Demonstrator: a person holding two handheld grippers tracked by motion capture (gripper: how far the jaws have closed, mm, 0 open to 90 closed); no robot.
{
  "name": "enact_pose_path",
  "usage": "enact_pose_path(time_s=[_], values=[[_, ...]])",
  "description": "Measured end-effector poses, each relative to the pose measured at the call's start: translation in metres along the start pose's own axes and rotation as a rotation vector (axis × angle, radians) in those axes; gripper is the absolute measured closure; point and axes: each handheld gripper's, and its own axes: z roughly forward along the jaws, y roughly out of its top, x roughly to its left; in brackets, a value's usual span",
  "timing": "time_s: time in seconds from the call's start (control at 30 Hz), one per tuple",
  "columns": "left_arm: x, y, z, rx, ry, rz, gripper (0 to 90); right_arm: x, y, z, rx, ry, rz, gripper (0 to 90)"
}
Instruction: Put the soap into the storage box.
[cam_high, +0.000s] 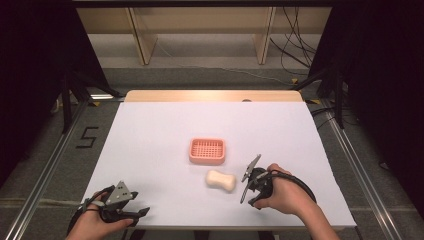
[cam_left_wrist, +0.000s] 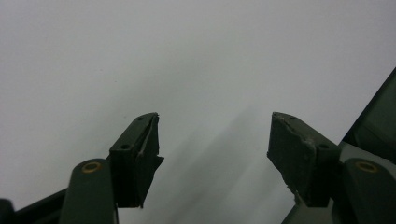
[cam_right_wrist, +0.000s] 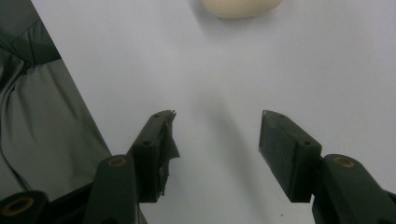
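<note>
A white table (cam_high: 165, 135) fills the middle of the high view. Near its centre sits a pink soap dish (cam_high: 207, 150) with a slotted floor. Just in front of the dish and slightly to its right, apart from it, a cream bar of soap (cam_high: 221, 180) lies flat on the white surface.

The right gripper (cam_high: 248, 180) is held just beside the soap's right end, not touching it. In the right gripper view its jaws stand wide apart with only bare table between them, and the soap (cam_right_wrist: 240, 7) lies ahead of the tips at the top edge, well beyond the fingers (cam_right_wrist: 285, 144).

The left gripper (cam_high: 131, 208) rests near the table's front left corner, well apart from soap and dish. Its jaws are spread wide over bare white surface, seemingly just above it; contact is hard to judge.
</note>
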Motion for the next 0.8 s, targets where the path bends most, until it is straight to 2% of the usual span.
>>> enact_pose_path(time_s=[0.03,0.17,0.57,0.6,0.63,0.8], values=[[0.000,0.000,0.000,0.000,0.000,0.000,33.4,-0.001,0.002,-0.001,0.015,0.005,-0.011,45.3],[0.000,0.000,0.000,0.003,-0.005,0.011,33.4,-0.003,0.011,-0.001,0.016,0.007,-0.022,45.0],[0.000,0.000,0.000,0.002,-0.001,0.006,33.3,-0.007,0.027,0.004,0.012,0.015,-0.039,44.4],[0.000,0.000,0.000,0.005,-0.004,0.014,33.2,-0.006,0.028,0.004,0.019,0.010,-0.019,44.4],[0.000,0.000,0.000,0.005,-0.003,0.013,33.3,-0.007,0.030,0.005,0.011,0.012,-0.042,44.3],[0.000,0.000,0.001,0.005,-0.001,0.012,33.3,-0.007,0.036,0.006,0.013,0.012,-0.034,44.1]])
